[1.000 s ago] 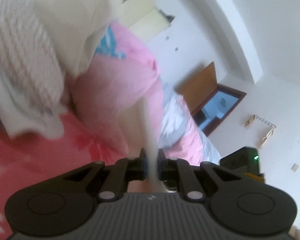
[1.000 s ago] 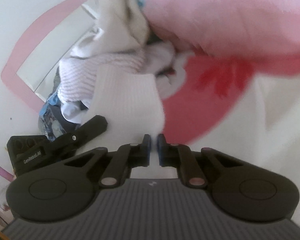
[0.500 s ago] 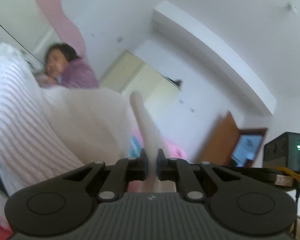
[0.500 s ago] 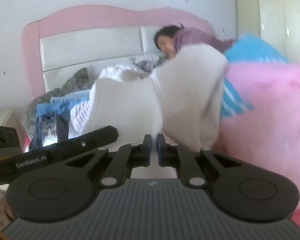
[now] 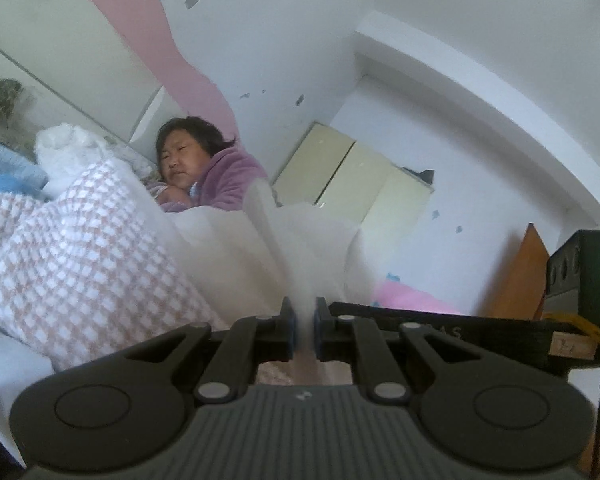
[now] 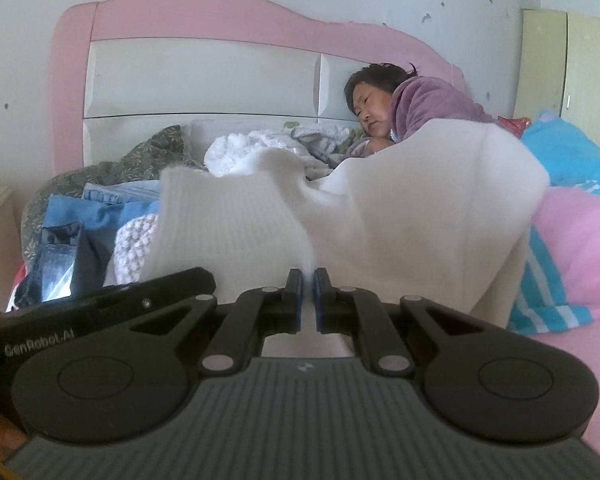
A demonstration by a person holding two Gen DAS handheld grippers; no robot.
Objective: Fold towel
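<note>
A white towel (image 6: 400, 216) hangs lifted between the two grippers above the bed. My right gripper (image 6: 308, 294) is shut on one edge of it, and the cloth billows upward in front of the fingers. In the left wrist view the same towel (image 5: 240, 248) rises as a thin fold from my left gripper (image 5: 304, 328), which is shut on it. The other gripper's black body (image 6: 100, 308) shows at the left of the right wrist view, close by. The towel's lower part is hidden behind both gripper bodies.
A person (image 6: 412, 104) in a purple robe lies by the pink headboard (image 6: 220, 12). A pile of clothes (image 6: 92, 216) and a checked pink-white blanket (image 5: 80, 268) sit left. A pink and blue quilt (image 6: 572, 216) lies right. Cream wardrobes (image 5: 352, 184) stand beyond.
Both grippers have swung up from facing the bed surface to facing the headboard and wall, lifting the towel with them. Both stayed shut on it.
</note>
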